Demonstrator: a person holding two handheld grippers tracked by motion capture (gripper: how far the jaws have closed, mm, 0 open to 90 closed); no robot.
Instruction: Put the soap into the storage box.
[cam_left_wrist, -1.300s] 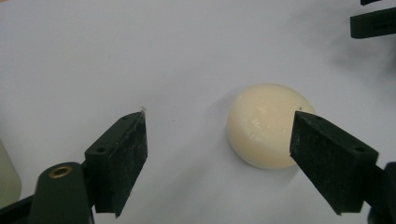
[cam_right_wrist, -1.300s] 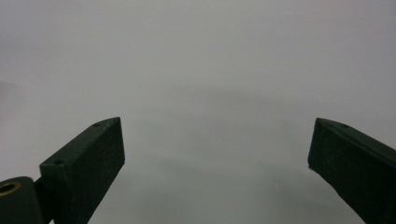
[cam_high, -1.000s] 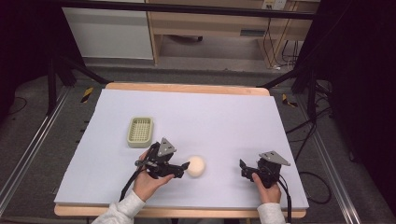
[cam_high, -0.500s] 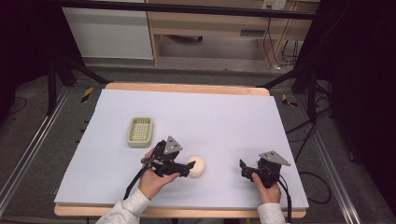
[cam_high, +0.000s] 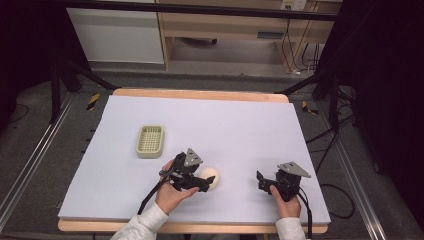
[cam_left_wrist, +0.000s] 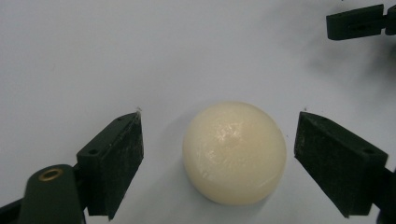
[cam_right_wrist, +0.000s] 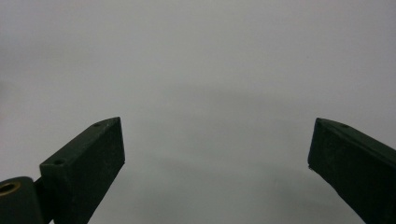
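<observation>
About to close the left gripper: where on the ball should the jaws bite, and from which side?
Grip the ball across its widest middle, coming from the near side as the left gripper now points. It is round and smooth, so off-centre jaws would likely squeeze it out. The jaws stand open on either side of it, apart from it; centre it first, since it sits nearer one jaw.

High view: above the near edge, facing forward and down over the whole pale surface (cam_high: 240, 125). Left gripper view: low and close along its jaws — cream ball (cam_left_wrist: 234, 151) dead centre, shared with high view at 6 o'clock. Right gripper view: close on bare surface.
</observation>
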